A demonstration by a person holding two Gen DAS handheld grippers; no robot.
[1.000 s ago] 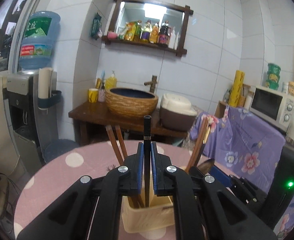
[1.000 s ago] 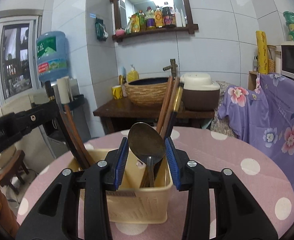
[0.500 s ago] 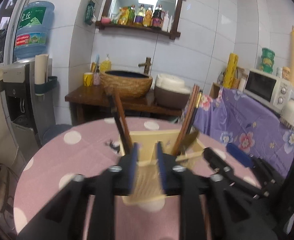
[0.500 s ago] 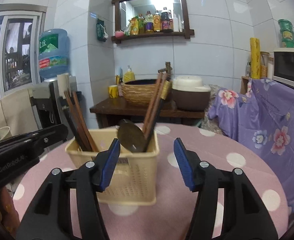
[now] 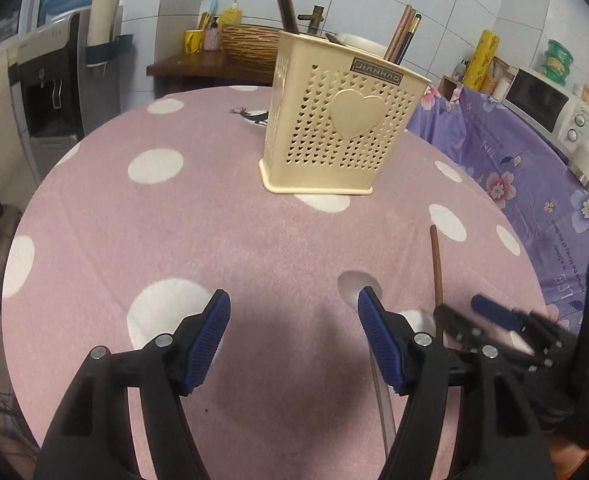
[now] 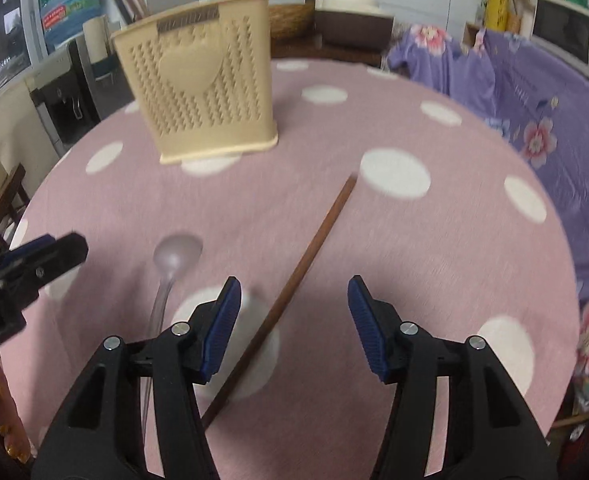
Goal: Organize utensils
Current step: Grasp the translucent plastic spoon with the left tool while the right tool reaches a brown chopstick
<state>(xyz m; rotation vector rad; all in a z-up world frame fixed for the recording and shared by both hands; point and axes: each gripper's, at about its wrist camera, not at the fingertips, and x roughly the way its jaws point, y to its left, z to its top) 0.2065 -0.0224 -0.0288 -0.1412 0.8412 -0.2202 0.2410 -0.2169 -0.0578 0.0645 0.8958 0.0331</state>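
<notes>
A cream perforated utensil holder (image 5: 340,120) with a heart on its side stands on the pink dotted table (image 5: 214,220) and holds several chopsticks and a spoon; it also shows in the right wrist view (image 6: 202,80). A brown chopstick (image 6: 306,260) lies on the table, and a clear spoon (image 6: 172,256) lies to its left. My left gripper (image 5: 292,332) is open and empty over the near table. My right gripper (image 6: 292,320) is open and empty, low over the chopstick's near part. In the left wrist view the chopstick (image 5: 436,268) and the spoon bowl (image 5: 358,284) lie at the right.
A purple flowered cloth (image 5: 534,168) covers furniture to the right, with a microwave (image 5: 550,104) on it. A water dispenser (image 5: 50,80) stands at the left. A wooden stand with a woven basin (image 5: 246,44) is behind the table.
Both grippers let go of their utensils in the holder, opened wide, pulled back and tilted down toward the near table, where a chopstick and a clear spoon lie.
</notes>
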